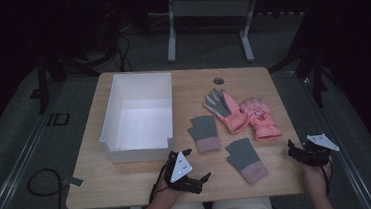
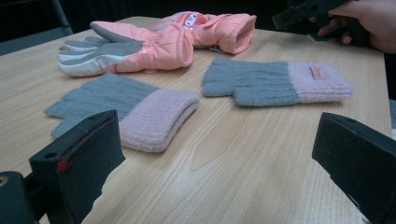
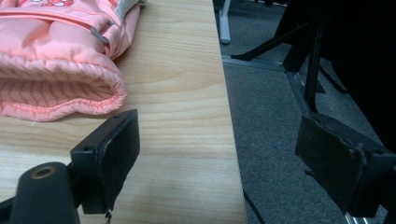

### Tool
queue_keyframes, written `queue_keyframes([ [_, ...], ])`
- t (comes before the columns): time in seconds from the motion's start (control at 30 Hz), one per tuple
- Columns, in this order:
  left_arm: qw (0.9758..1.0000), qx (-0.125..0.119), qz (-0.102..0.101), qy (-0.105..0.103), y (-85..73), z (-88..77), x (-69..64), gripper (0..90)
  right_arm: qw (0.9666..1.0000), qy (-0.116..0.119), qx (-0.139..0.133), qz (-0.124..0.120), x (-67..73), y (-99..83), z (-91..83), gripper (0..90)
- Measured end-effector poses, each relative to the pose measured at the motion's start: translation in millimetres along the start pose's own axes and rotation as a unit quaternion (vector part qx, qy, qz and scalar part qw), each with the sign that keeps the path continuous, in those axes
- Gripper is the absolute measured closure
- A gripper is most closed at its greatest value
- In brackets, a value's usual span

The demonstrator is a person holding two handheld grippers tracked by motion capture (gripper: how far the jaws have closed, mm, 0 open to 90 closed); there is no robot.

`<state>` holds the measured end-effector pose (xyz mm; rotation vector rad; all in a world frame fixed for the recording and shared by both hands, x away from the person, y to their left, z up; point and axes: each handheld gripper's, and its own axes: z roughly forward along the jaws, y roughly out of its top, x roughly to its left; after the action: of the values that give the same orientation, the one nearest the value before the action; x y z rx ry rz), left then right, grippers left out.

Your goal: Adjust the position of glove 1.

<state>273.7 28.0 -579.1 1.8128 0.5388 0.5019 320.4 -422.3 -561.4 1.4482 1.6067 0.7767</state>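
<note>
We see the white box [image 1: 137, 116] at the left of the table [image 1: 129, 181], open at the top and with nothing in it. It stands just beyond our left gripper [image 1: 194, 170], whose jaws are spread wide with nothing between them.

In the left gripper view, the first knitted glove [image 2: 126, 109] lies a little ahead of the left jaw, its pink cuff turned toward us. The second knitted glove [image 2: 275, 84] lies farther ahead, between the two jaws, apart from the first. We judge both as light, soft and limp: they will fold and hang when lifted, and they cannot break. The thick ribbed cuff seems the best place to pinch, because it gives more body than the thin fingers.

Behind them are two padded pink gloves [image 2: 163, 44], touching each other. They look bulkier and smoother, so we expect the shell can slip; the gathered cuff is the safer hold.

The right gripper [image 1: 297, 152] hovers at the right table edge, its jaws spread and bare. In the right gripper view, the cuff of one pink glove [image 3: 56, 84] lies just beyond the left jaw, while the right jaw hangs over the floor [image 3: 275, 140].

The room around is dark, and the pink gloves are cut off in that view.
</note>
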Motion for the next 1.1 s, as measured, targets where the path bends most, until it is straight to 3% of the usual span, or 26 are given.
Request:
queue_keyframes([
  [0.2, 1.0000, 0.003, 0.002, 0.000, 0.5, 0.9, -0.1, 1.3, 1.0000, -0.003, -0.005, 0.007, -1.3, -0.3, -0.9, 13.7],
  [0.57, 0.9999, -0.005, 0.005, -0.009, -0.4, -0.7, -0.3, 1.3, 0.9995, -0.002, 0.023, -0.021, 5.1, 1.4, 3.5, 14.1],
  [0.7, 0.9999, -0.009, 0.001, -0.006, -0.9, -1.9, -0.1, 1.3, 0.9992, -0.010, 0.039, -0.004, 2.7, 2.5, 6.3, 14.2],
  [0.83, 1.0000, -0.006, 0.004, -0.006, -0.6, -1.4, -0.7, 1.3, 0.9973, 0.000, 0.064, 0.037, 0.6, 5.7, 8.6, 14.0],
  [1.03, 1.0000, -0.007, 0.004, -0.003, -0.8, -1.7, -1.0, 1.3, 0.9977, -0.021, 0.054, 0.034, 7.5, 21.7, -2.2, 12.9],
  [1.1, 1.0000, -0.007, 0.005, -0.002, -0.7, -1.7, -1.1, 1.3, 0.9972, -0.021, 0.055, 0.047, 10.1, 27.4, -4.1, 11.9],
])
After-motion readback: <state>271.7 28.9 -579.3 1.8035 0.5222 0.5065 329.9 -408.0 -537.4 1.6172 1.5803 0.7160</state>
